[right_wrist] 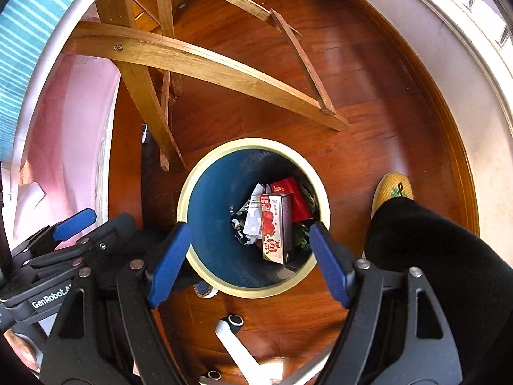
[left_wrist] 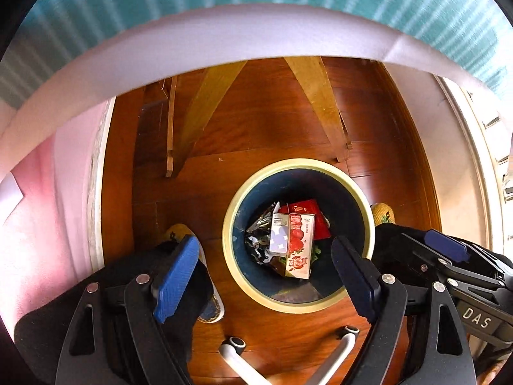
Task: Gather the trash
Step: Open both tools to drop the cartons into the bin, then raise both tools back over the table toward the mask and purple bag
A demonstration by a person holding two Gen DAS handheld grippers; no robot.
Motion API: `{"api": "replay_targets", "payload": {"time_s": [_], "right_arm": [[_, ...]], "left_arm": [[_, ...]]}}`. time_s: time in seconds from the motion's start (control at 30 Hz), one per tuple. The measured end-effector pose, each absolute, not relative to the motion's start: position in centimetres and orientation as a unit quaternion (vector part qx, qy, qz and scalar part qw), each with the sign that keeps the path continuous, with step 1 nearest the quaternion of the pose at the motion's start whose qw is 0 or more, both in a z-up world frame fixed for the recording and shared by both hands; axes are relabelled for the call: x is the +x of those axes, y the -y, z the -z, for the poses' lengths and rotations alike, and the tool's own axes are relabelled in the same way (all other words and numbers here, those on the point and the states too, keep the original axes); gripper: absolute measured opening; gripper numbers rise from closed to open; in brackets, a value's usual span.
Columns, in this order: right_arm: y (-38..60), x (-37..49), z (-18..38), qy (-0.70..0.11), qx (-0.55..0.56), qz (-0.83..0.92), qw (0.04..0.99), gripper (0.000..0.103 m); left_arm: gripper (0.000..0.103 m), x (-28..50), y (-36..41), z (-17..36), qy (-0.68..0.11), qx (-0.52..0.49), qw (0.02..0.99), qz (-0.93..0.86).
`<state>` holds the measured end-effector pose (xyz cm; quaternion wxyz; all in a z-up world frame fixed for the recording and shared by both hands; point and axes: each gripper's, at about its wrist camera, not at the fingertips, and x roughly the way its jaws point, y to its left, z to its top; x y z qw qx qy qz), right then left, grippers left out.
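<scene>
I hold both grippers above a round trash bin (left_wrist: 298, 301) that stands on the wooden floor (left_wrist: 272, 118). My left gripper (left_wrist: 266, 276) has its blue-padded fingers spread wide with nothing between them, and the bin's cream rim shows in the gap. My right gripper (right_wrist: 248, 263) is spread just as wide and holds nothing either; seen from the left wrist it sits just beside the bin's right side (left_wrist: 445, 250), and from the right wrist the left gripper appears at the lower left (right_wrist: 73, 224).

Inside the dark blue bin (right_wrist: 211, 199) lies the trash. A juice carton (left_wrist: 296, 247) printed with red fruit lies tilted on top of the pile, its white side panel facing up toward the left; the same carton (right_wrist: 274, 227) shows from the right wrist. Behind it, partly covered, is a red packet (left_wrist: 315, 218), also seen at (right_wrist: 291, 195). To the left of the carton is crumpled silver foil (left_wrist: 259, 234), and something green shows near the carton's right side, too hidden to name.

The wooden legs of a piece of furniture (right_wrist: 192, 61) stand on the floor beyond the bin. A yellow slipper (right_wrist: 394, 189) rests on the floor to the bin's right, with a black trouser leg (right_wrist: 442, 256) over it. White tube legs with dark caps (left_wrist: 234, 346) cross the floor just in front of the bin.
</scene>
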<state>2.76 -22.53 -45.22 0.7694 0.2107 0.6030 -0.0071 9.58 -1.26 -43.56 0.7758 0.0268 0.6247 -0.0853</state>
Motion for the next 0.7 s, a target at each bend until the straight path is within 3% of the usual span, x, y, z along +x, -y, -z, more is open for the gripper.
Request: {"api": "replay_targets", "payload": {"time_s": [0.4,0.7], "right_arm": [[22.8,2.1,43.7,-0.594,0.209,0.009,0.777,0.074],[21.6,0.4,37.6,-0.585,0.157,-0.044,0.795,0.074]], "left_arm": [[0.086,8.1,1.2,41.1,-0.593,0.033,0.799,0.094],[0.086,4.8,1.5,34.9,-0.557,0.058,0.815,0.151]]}}
